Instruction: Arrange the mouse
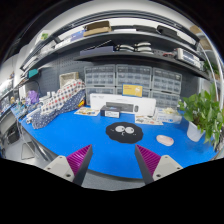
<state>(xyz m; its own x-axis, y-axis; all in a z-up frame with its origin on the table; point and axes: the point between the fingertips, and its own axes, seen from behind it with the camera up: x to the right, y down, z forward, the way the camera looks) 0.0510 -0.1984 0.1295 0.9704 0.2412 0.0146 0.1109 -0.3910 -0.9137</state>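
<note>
A round black mouse pad (122, 132) lies on the blue table mat (90, 140), beyond my fingers and slightly to the right. A small dark mouse (120, 129) with pale marks seems to rest on it, but it is hard to tell from the pad. My gripper (113, 165) is open and empty, held above the near edge of the table. Its two pink pads stand wide apart, and nothing is between them.
A white box (120, 108) with an orange label stands behind the pad. A tan disc (165, 140), a white cup (193, 130) and a green plant (208, 115) are at the right. A checkered cloth (60, 98) lies at the left. Drawer cabinets (130, 80) and shelves stand behind.
</note>
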